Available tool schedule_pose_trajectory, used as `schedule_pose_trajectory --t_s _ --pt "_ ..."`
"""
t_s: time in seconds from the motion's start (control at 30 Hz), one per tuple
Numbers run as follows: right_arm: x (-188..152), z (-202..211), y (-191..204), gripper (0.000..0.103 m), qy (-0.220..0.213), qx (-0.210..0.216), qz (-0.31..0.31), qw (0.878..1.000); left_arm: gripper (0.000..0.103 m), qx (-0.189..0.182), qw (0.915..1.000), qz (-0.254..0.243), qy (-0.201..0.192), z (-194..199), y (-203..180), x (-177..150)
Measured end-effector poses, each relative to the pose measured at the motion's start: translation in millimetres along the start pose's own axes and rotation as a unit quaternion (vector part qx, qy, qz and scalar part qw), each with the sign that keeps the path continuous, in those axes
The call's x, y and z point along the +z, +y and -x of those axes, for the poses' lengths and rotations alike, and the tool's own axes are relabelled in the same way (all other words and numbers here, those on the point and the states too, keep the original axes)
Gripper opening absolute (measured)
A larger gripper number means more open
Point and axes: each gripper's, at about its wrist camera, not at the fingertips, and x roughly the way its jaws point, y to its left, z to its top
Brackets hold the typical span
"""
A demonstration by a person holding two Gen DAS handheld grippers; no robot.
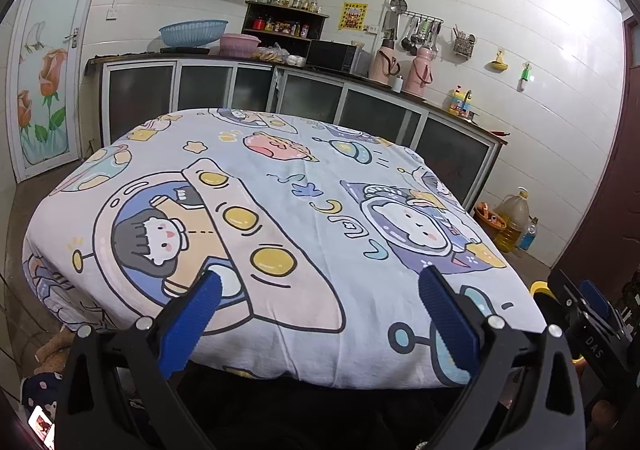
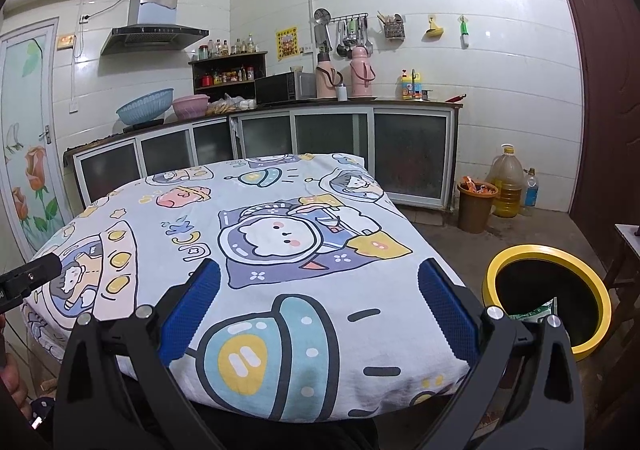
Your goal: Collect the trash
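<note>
A table covered by a cartoon-print cloth (image 1: pixel 280 210) fills both views (image 2: pixel 260 242); I see no loose trash on it. My left gripper (image 1: pixel 320 282) is open and empty above the table's near edge. My right gripper (image 2: pixel 319 274) is open and empty above the near right part of the table. A black bin with a yellow rim (image 2: pixel 548 298) stands on the floor to the right of the table, with a green-and-white wrapper (image 2: pixel 538 312) inside it. The right gripper's body (image 1: pixel 592 314) shows at the right edge of the left wrist view, the left one at the left edge of the right view (image 2: pixel 28 282).
A kitchen counter (image 2: pixel 320 106) with basins, a microwave and thermos flasks runs along the back wall. A brown waste basket (image 2: pixel 476 206), a large oil jug (image 2: pixel 507 182) and a bottle stand on the floor at the back right. A dark red door (image 2: pixel 600 110) is on the right.
</note>
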Motion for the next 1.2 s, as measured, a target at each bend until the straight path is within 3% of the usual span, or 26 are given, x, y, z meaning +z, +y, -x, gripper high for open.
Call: schedule_pose_trajectory --t_s 0.4,1.2 --pt "1.7 3.7 -3.3 0.095 -0.007 -0.005 -0.005 1.000 0.095 0.005 0.9996 -0.027 -0.009 4.4 -13.8 1.4" --pt "0.0 2.2 -5.3 0.095 -0.003 -0.007 -0.008 1.000 0.095 -0.011 0.9997 -0.022 -0.005 1.5 -12.7 1.5"
